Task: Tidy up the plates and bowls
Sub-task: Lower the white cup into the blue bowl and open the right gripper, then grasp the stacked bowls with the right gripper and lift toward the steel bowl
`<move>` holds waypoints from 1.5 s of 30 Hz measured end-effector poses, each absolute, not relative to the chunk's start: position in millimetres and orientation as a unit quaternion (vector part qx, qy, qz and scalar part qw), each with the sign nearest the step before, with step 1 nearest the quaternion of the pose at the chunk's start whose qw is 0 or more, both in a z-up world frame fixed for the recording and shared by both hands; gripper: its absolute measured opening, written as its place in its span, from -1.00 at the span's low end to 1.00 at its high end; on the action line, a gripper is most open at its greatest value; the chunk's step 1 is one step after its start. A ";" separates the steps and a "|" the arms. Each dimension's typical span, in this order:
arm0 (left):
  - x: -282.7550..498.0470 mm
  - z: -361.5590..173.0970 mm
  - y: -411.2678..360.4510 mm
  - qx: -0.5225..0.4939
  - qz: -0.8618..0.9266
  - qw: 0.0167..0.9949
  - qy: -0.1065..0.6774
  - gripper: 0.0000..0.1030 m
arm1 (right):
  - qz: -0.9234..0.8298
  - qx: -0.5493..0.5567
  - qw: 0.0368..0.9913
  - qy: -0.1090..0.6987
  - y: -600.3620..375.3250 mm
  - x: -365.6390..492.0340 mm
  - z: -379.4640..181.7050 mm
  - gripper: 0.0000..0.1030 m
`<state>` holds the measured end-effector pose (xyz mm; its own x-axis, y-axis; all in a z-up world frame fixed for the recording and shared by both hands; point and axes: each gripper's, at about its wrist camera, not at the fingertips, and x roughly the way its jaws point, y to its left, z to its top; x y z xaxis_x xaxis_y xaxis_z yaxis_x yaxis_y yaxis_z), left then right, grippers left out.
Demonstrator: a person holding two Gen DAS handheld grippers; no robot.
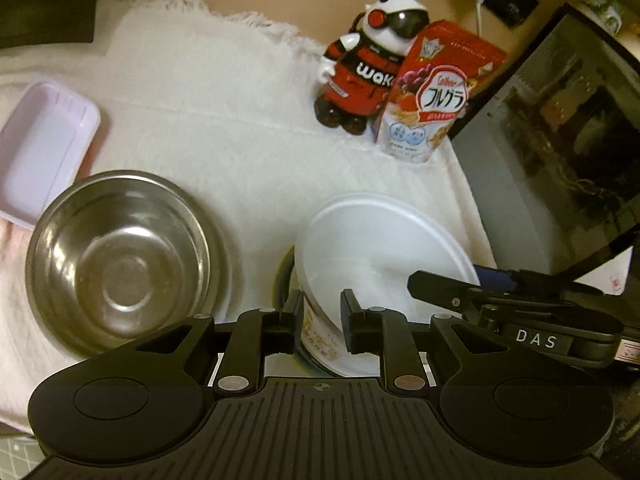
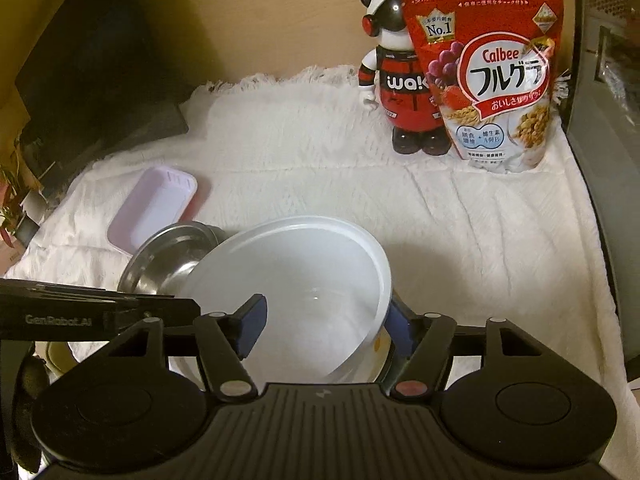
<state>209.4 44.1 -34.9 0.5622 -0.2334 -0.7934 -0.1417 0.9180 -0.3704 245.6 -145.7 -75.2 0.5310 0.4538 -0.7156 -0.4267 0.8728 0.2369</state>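
A white bowl with a patterned outer wall sits on the white cloth, tilted, with a yellowish rim showing under it. My left gripper is shut on the bowl's near wall, one finger inside and one outside. My right gripper straddles the right side of the white bowl. Its left pad hangs inside, clear of the wall, so it is open. A steel bowl stands empty just left of the white one, close beside it.
A shallow pink tray lies at the far left, beside the steel bowl. A red toy figure and a red cereal bag stand at the back right. A dark glass-fronted appliance borders the cloth on the right.
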 end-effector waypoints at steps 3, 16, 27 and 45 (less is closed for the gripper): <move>208.7 -31.1 46.4 -0.202 -0.029 0.862 0.463 -0.58 | 0.250 0.020 0.876 0.413 -146.1 245.3 -73.3 0.34; 219.2 -48.9 42.8 -0.195 -0.017 0.854 0.483 -0.58 | 0.232 0.061 0.875 0.420 -169.0 254.9 -93.5 0.49; 234.2 -76.9 43.3 -0.198 0.014 0.835 0.513 -0.52 | 0.217 0.141 0.842 0.474 -196.3 275.3 -140.2 0.63; 253.3 -73.2 23.6 -0.164 0.002 0.838 0.521 -0.38 | 0.218 0.166 0.824 0.495 -206.6 284.1 -172.9 0.66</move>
